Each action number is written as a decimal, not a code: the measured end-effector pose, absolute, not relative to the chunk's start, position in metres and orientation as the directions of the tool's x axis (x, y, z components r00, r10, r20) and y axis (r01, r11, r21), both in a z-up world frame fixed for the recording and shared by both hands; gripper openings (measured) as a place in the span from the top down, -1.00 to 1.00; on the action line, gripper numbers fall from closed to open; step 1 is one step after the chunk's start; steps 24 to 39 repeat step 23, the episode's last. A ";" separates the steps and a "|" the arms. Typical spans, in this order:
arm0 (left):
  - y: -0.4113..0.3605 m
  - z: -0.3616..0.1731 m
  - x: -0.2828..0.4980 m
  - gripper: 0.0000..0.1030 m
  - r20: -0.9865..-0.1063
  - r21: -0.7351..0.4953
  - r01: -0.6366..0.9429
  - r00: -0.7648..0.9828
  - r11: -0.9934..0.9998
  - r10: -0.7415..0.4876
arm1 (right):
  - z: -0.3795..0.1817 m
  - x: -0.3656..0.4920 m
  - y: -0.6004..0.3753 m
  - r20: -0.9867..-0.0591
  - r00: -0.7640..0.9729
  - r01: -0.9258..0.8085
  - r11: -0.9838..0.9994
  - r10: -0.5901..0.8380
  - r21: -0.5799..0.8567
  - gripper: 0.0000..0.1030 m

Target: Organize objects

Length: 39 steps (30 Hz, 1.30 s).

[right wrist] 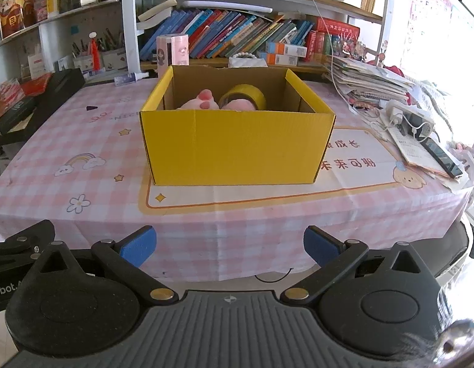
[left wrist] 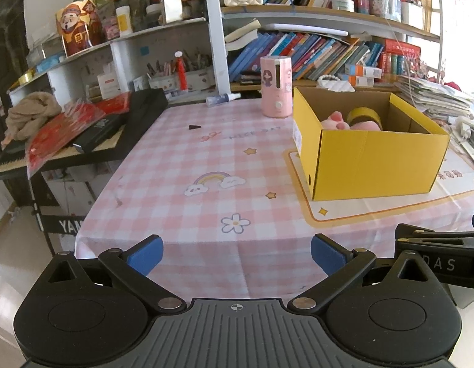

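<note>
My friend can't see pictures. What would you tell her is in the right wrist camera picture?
A yellow cardboard box sits open on a pink checked tablecloth, with a pink plush toy and a roll of yellow tape inside. In front, the right gripper is open and holds nothing. Crowded bookshelves stand behind the table.

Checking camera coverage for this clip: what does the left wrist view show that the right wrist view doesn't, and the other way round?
Only the left wrist view shows the beige cloth heaped at the far left.

Only the right wrist view shows the phone lying on papers at the table's right edge, and the white charger beside it.

Both show the yellow box holding a pink plush toy and a tape roll, the pink canister behind it, and the checked tablecloth. The left gripper and right gripper are both open and empty.
</note>
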State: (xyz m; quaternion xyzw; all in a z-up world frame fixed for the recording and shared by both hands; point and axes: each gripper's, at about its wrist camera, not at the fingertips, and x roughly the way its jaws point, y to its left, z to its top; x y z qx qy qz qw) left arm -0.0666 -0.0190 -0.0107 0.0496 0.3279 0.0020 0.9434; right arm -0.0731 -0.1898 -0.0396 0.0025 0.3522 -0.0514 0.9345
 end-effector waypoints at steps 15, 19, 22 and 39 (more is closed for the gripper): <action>-0.016 -0.011 -0.063 -1.00 -0.624 0.082 0.023 0.781 0.996 0.033 | -0.038 -0.073 -0.187 -0.658 0.747 0.096 0.995 -0.098 -0.038 -1.00; -0.016 -0.011 -0.061 -1.00 -0.623 0.081 0.021 0.782 0.997 0.034 | -0.038 -0.071 -0.185 -0.664 0.742 0.092 0.995 -0.094 -0.039 -1.00; -0.017 -0.011 -0.059 -1.00 -0.623 0.082 0.019 0.782 0.996 0.037 | -0.039 -0.067 -0.187 -0.669 0.738 0.088 0.995 -0.090 -0.038 -1.00; -0.017 -0.011 -0.059 -1.00 -0.622 0.080 0.019 0.782 0.997 0.035 | -0.040 -0.065 -0.188 -0.670 0.737 0.085 0.996 -0.088 -0.037 -1.00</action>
